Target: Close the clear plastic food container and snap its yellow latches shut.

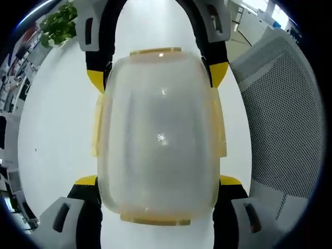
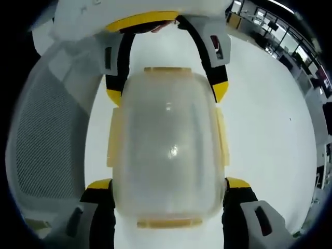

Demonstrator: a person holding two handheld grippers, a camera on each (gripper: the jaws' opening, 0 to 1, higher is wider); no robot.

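No brand, label or readable writing shows on any surface in either view.

The clear plastic food container (image 1: 161, 140) lies on a plain white table (image 1: 57, 135), lid uppermost. In both views its long axis runs along the line between the two grippers, from the near jaws to the far ones. The lid is frosted and translucent, a rounded rectangle with softened corners, slightly domed, with small glints of ceiling light at its centre. Four yellow latches are visible: one at the near end (image 1: 155, 220), one at the far end (image 1: 155, 52), one on the left flank (image 1: 97, 129) and one on the right flank (image 1: 220, 129). They are thin translucent amber flaps; whether they are snapped down cannot be told.

The left gripper (image 1: 158, 215) straddles the near end of the container in the left gripper view, its jaws set wide with yellow tips just beside the container's corners. The right gripper (image 2: 168, 218) stands likewise at the opposite end in the right gripper view, jaws spread and flanking the corners. Each shows as the far gripper in the other's view. Whether any tip actually touches the plastic cannot be told. The jaws are black with yellow pads and grey housings.

A grey mesh office chair (image 1: 282, 114) stands beside the table. A green leafy plant (image 1: 59, 26) sits at the far edge.
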